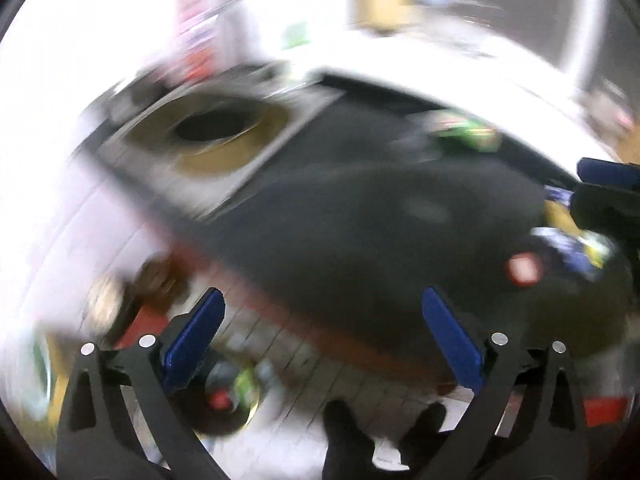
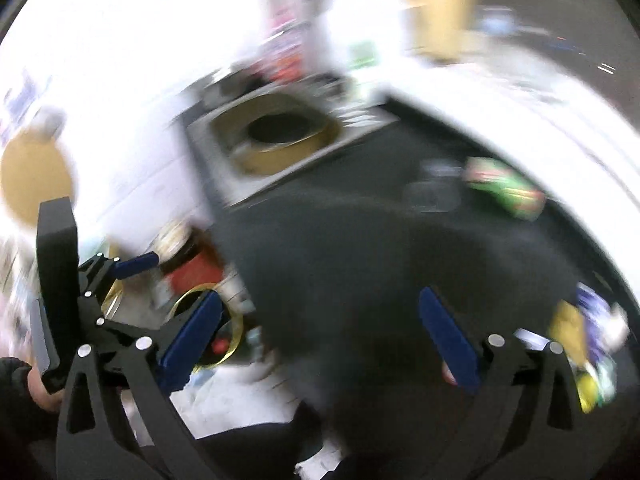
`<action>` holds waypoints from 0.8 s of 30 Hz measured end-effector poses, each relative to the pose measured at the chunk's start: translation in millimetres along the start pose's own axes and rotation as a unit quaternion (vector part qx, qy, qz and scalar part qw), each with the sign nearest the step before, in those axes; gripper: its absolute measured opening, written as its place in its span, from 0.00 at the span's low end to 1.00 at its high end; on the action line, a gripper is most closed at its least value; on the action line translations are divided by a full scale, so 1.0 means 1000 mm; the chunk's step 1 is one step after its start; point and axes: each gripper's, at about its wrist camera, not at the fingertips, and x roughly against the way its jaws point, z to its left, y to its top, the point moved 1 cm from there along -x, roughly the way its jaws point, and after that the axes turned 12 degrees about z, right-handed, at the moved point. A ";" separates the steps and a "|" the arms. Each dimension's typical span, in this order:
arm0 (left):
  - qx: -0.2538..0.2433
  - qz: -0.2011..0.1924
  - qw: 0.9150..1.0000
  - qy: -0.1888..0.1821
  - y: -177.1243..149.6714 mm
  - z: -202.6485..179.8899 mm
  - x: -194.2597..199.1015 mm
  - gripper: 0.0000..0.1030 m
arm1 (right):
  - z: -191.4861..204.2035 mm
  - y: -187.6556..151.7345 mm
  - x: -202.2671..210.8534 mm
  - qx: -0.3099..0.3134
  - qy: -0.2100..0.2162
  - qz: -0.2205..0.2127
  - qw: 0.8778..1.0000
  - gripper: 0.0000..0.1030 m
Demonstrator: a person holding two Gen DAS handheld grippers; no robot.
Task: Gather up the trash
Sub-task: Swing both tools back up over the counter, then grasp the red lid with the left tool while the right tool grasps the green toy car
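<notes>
With both the left gripper (image 1: 320, 308) and right gripper (image 2: 320, 312) spread wide and empty, the wrappers (image 1: 576, 248) and green packet (image 2: 506, 188) on the dark tabletop (image 1: 340, 208) (badly blurred) could be mis-grabbed or knocked to the floor.

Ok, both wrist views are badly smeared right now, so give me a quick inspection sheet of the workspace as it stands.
Surface: dark table top, mostly bare in the middle; both views motion-blurred.
Job's things: green wrapper near the far edge; blue and yellow wrappers at the right edge; bin with a red-capped item on the floor below.
Clutter: tan ring with a dark hole at the far left.
Grippers: left gripper open, empty; right gripper open, empty.
Cables: nothing seen.
Surroundings: pale tiled floor, bright background, details too blurred.
</notes>
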 end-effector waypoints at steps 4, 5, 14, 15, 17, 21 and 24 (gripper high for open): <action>-0.095 -0.001 0.994 -0.062 0.045 -0.089 0.002 0.93 | -0.080 -0.034 0.052 -0.093 -0.070 -0.038 0.992 0.93; -0.112 0.001 0.991 -0.077 0.053 -0.109 0.003 0.93 | -0.102 -0.047 0.064 -0.120 -0.088 -0.043 0.988 0.93; -0.220 0.028 0.969 -0.104 0.056 -0.226 0.000 0.93 | -0.213 -0.157 0.128 -0.290 -0.154 -0.059 0.943 0.93; -0.225 0.030 0.968 -0.105 0.054 -0.232 0.001 0.93 | -0.216 -0.164 0.131 -0.299 -0.156 -0.059 0.939 0.93; -0.231 0.030 0.967 -0.104 0.052 -0.238 0.002 0.93 | -0.224 -0.176 0.137 -0.312 -0.160 -0.061 0.935 0.93; -0.236 0.033 0.967 -0.096 0.050 -0.242 0.001 0.93 | -0.234 -0.189 0.142 -0.326 -0.156 -0.063 0.930 0.93; -0.229 0.033 0.968 -0.094 0.055 -0.243 0.001 0.93 | -0.243 -0.189 0.141 -0.329 -0.153 -0.063 0.930 0.93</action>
